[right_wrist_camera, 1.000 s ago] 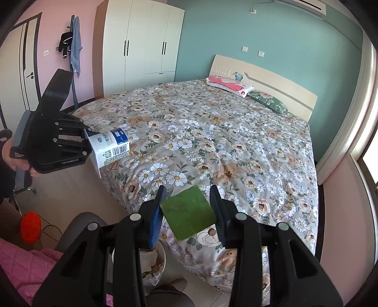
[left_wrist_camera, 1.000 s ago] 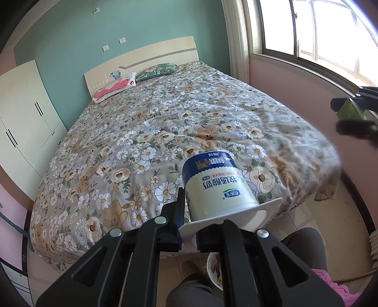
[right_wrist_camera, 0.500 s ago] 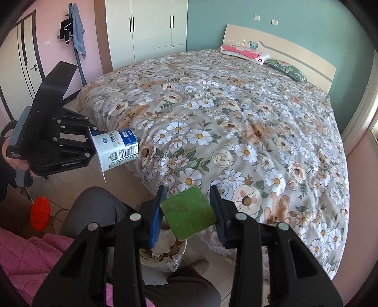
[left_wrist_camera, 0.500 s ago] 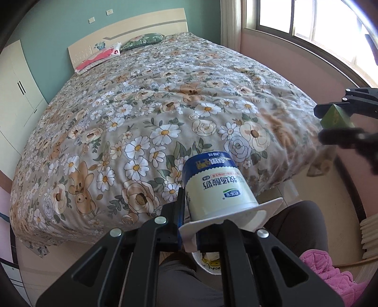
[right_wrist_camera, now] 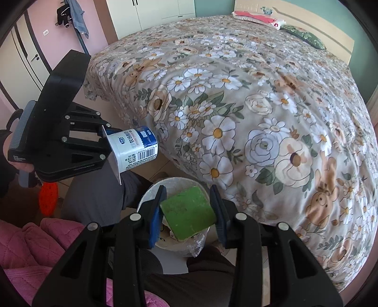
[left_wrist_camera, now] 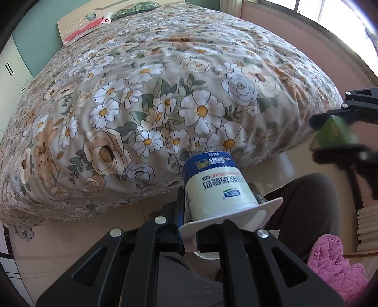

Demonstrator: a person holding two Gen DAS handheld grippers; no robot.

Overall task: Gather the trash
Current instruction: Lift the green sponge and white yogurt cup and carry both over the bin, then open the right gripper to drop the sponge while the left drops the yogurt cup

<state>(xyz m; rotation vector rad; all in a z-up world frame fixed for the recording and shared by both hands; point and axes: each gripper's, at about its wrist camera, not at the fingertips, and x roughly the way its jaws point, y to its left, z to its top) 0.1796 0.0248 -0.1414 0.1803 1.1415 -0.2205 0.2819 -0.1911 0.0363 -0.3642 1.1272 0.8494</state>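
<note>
Landmark: bed (right_wrist_camera: 259, 99) with floral quilt (left_wrist_camera: 146, 99).
Pillows: pink pillow (right_wrist_camera: 257, 17) and green pillow (right_wrist_camera: 304, 35) at the bed's headboard (right_wrist_camera: 307, 21) end.
Wardrobe: white wardrobe (right_wrist_camera: 153, 14) beyond the bed's foot corner.
Clothes rack: coat stand (right_wrist_camera: 75, 21) left of the wardrobe, garments hanging.
Window: window (left_wrist_camera: 330, 14) along the bed's far side.

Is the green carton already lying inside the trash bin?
No. The green carton is clamped in the right hand-held gripper, above the trash bin.
</note>
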